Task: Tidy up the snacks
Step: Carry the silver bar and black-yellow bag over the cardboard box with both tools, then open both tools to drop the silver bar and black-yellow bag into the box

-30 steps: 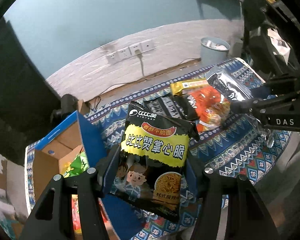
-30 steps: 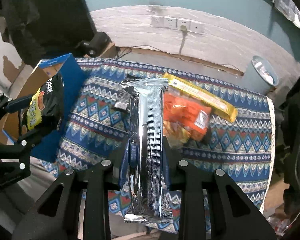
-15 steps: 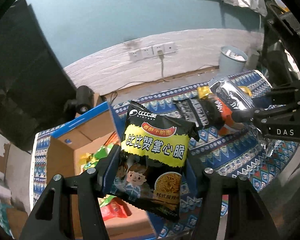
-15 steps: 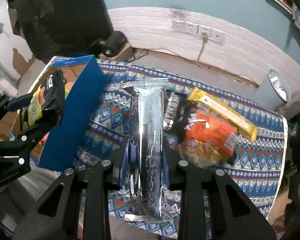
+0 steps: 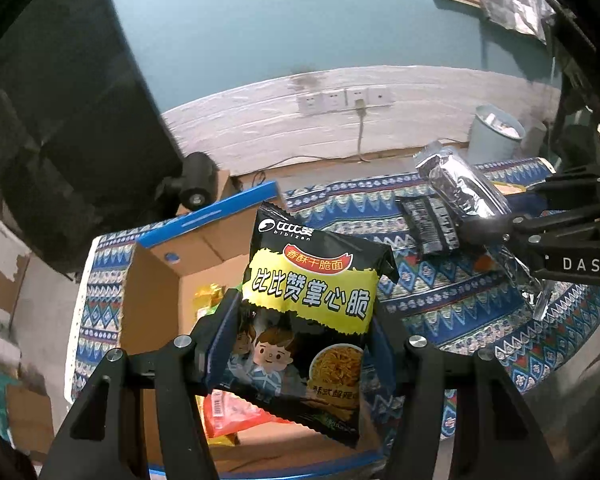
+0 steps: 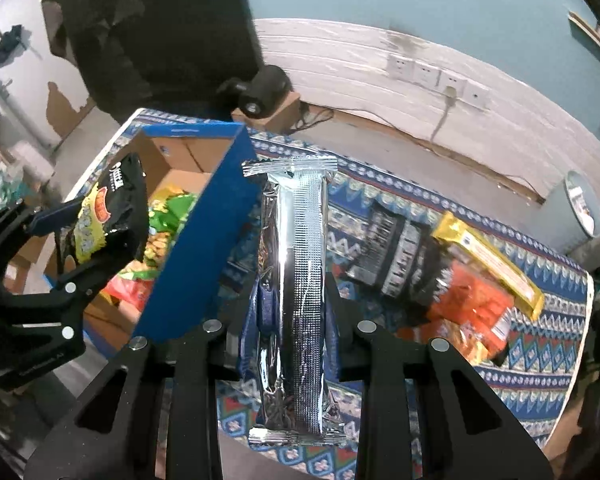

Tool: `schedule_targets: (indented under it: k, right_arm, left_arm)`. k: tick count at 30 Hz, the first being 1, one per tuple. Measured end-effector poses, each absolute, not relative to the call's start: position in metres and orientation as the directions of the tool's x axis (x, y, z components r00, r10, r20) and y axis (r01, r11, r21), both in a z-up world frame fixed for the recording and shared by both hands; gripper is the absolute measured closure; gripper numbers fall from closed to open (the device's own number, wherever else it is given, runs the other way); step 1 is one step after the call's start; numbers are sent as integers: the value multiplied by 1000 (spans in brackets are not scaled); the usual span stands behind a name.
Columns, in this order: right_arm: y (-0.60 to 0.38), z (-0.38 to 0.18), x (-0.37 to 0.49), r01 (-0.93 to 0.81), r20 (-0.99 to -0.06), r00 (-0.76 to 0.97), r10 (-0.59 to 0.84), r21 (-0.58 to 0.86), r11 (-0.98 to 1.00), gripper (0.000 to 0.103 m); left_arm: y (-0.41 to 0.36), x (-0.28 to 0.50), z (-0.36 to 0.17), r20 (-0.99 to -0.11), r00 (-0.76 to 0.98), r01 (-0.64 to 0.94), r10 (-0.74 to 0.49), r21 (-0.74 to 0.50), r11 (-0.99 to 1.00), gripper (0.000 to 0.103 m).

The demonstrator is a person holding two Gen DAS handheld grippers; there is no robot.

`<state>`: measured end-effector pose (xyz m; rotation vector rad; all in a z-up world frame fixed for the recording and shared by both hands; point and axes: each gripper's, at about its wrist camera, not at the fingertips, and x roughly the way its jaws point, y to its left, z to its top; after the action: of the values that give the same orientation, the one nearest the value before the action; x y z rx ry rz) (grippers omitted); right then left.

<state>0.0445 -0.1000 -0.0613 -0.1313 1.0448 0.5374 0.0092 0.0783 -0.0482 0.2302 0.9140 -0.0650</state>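
Left gripper (image 5: pixel 302 344) clamped on noodle bag (image 5: pixel 312 308) above box (image 5: pixel 152 304); lower inside before releasing. Right gripper (image 6: pixel 290 320) clamped on silver pack (image 6: pixel 296 280).

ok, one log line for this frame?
left claw: shut on noodle bag, over box | right claw: shut on silver packet, beside box | three snacks on cloth
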Motion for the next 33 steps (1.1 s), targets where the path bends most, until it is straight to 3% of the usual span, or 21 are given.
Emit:
schedule_targets:
  k: [33]
  right_arm:
    - [57, -68, 53, -622, -852, 268, 449, 203, 756, 76]
  left_arm:
    - [202, 13, -81, -852, 498, -107, 165, 128, 986, 42]
